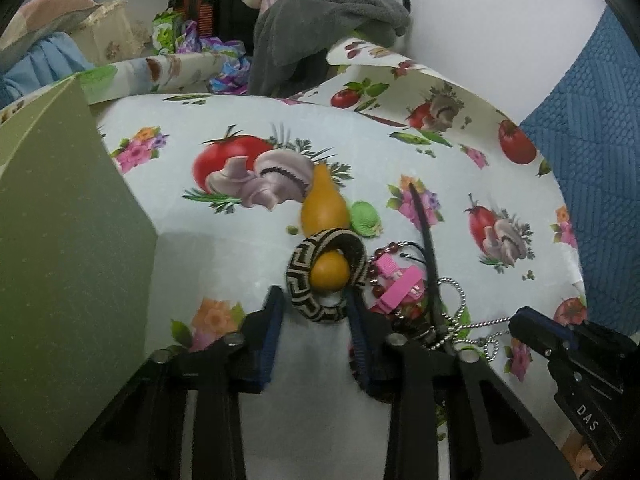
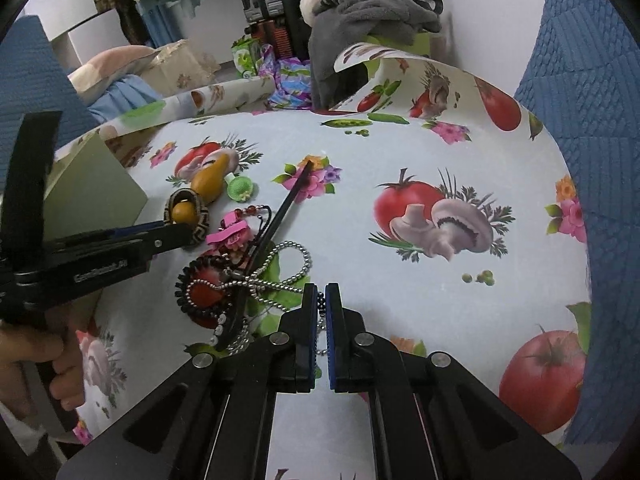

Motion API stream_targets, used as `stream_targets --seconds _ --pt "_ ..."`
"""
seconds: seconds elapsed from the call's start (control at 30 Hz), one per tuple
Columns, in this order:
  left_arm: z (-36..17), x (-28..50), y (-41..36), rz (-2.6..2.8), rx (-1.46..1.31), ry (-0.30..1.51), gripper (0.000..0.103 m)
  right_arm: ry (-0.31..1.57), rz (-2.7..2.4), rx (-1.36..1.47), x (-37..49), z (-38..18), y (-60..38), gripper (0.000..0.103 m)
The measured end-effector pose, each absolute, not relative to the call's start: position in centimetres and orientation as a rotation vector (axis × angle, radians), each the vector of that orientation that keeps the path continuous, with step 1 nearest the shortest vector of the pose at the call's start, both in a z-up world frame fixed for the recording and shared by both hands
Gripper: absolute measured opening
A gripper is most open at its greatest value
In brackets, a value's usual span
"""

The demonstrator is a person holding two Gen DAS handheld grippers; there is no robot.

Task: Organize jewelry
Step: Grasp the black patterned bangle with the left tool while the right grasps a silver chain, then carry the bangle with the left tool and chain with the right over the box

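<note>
Left gripper (image 1: 316,308) sits w/ jaws narrowed around the woven bangle (image 1: 326,276); pads either side, contact can't be told. Bangle leans on a yellow gourd (image 1: 324,204), beside the green box (image 1: 68,240). Right gripper (image 2: 321,300) is pinched tight on the ball chain (image 2: 280,272), which trails back into the jewelry pile: pink clips (image 2: 232,236), red brooch (image 2: 204,294), black stick (image 2: 280,212). All on the veg-print cloth (image 2: 440,148).
</note>
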State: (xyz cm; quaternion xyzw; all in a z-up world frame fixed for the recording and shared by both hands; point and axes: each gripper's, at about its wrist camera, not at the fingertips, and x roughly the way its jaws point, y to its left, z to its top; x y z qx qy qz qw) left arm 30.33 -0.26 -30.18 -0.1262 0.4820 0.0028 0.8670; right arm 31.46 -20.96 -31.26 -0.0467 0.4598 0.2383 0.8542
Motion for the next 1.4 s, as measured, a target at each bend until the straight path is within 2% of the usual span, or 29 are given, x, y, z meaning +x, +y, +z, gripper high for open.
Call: stream_targets --seconds 0.13,0.43,0.8,1.4 --pt "-29.9 30.5 -0.9 -0.010 -0.241 0.993 0.007 0.964 0.521 -0.064 31.2 -30.8 -21.1 0.002" --pt "-27.4 29.0 -0.7 -0.019 -0.287 1.010 0.007 0.931 0.544 -0.019 29.9 -28.2 -21.0 0.002" --pt "-21.9 25.7 -0.1 -0.017 -0.307 1.016 0.007 0.881 0.544 0.060 28.3 -22.4 -21.0 0.002" --pt "-9.6 22.0 4.1 0.040 -0.272 0.999 0.007 0.760 0.523 0.020 26.3 -9.1 -18.6 0.002"
